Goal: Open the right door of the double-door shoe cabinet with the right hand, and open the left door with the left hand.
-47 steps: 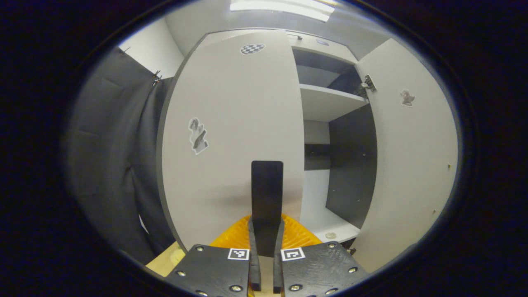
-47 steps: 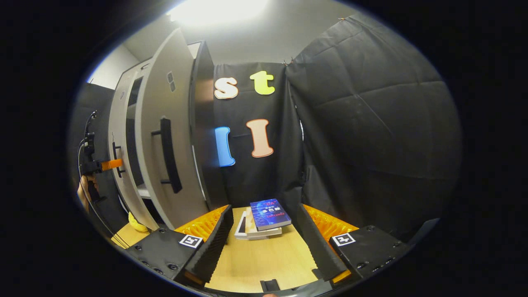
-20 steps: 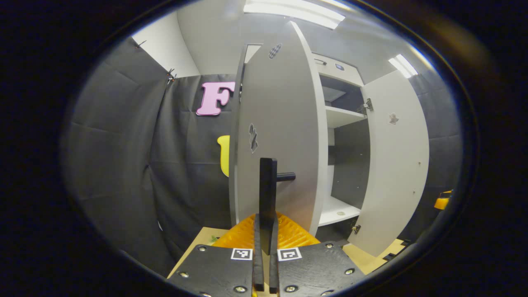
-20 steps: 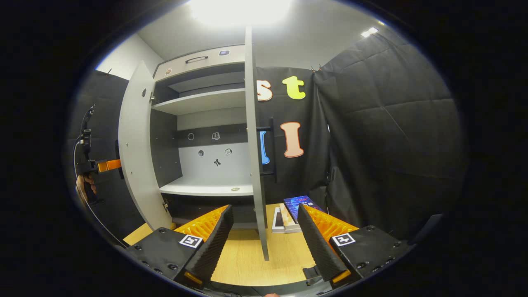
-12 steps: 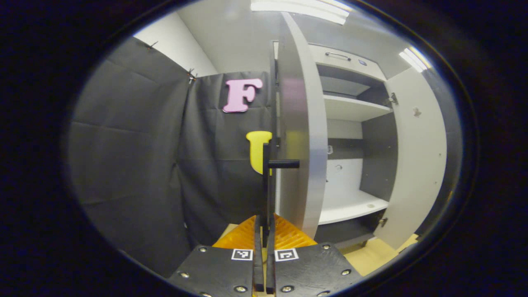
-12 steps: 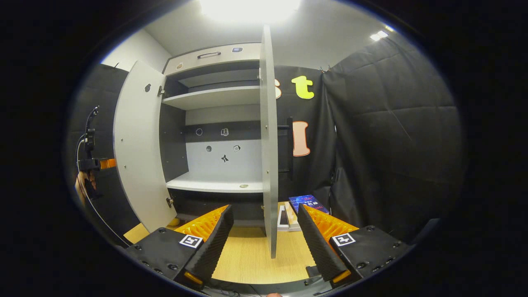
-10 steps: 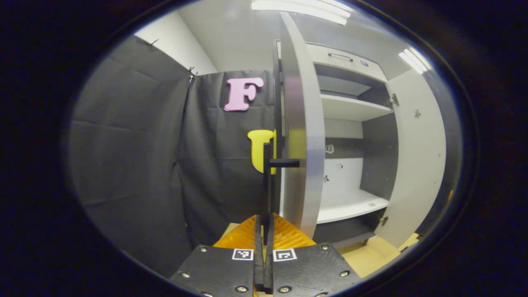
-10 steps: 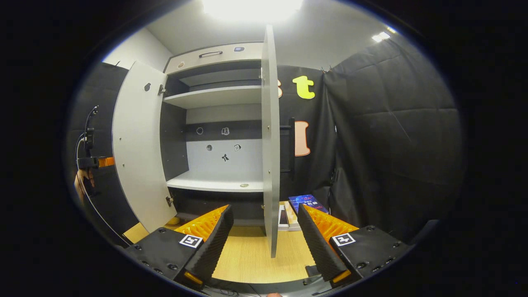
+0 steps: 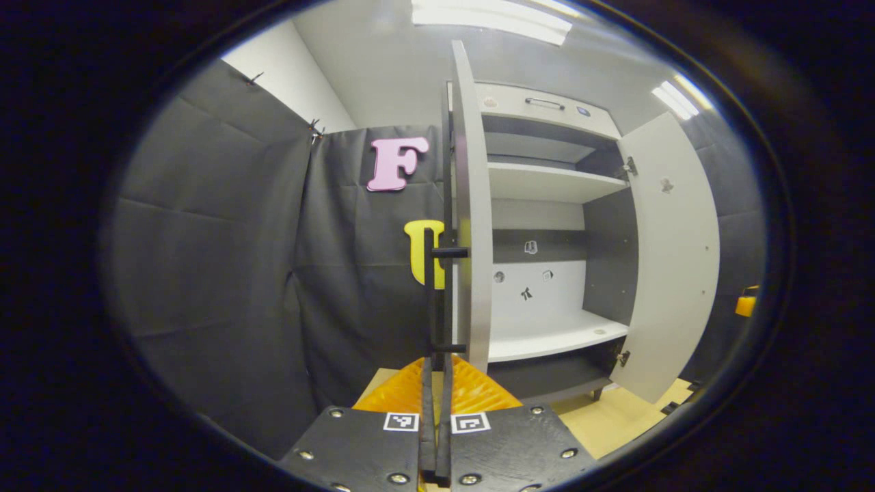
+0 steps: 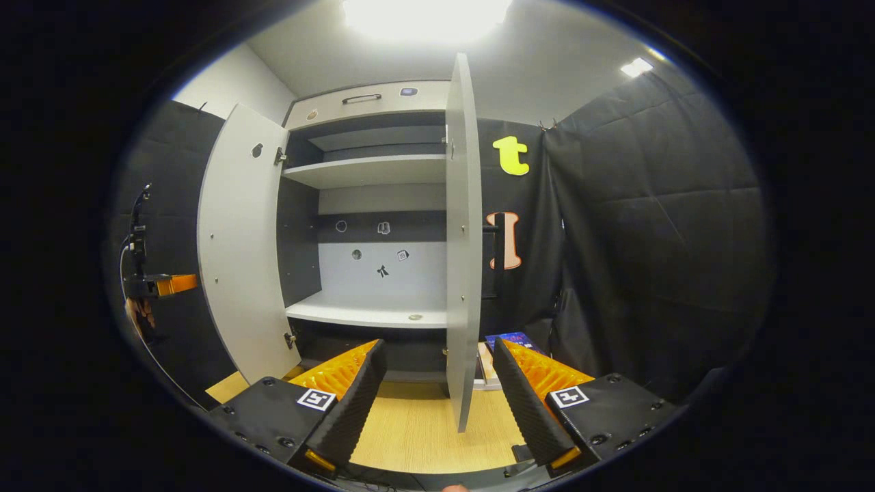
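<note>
The grey shoe cabinet stands with both doors swung out. In the left gripper view the left door is edge-on, its black bar handle running down into my left gripper, which is shut on the bar's lower end. The right gripper view shows this gripper, held by a hand, just left of the left door. My right gripper is open. The right door hangs edge-on beyond the gap between its fingers, untouched, handle on the outer face.
Inside are two pale shelves, with a small round thing on the lower one. Books lie on the wooden surface behind the right door. Black cloth walls close in on both sides.
The left door has swung from nearly shut to edge-on with my left gripper on its handle. My right gripper, open throughout, has turned from the right door's outer face toward the cabinet's inside.
</note>
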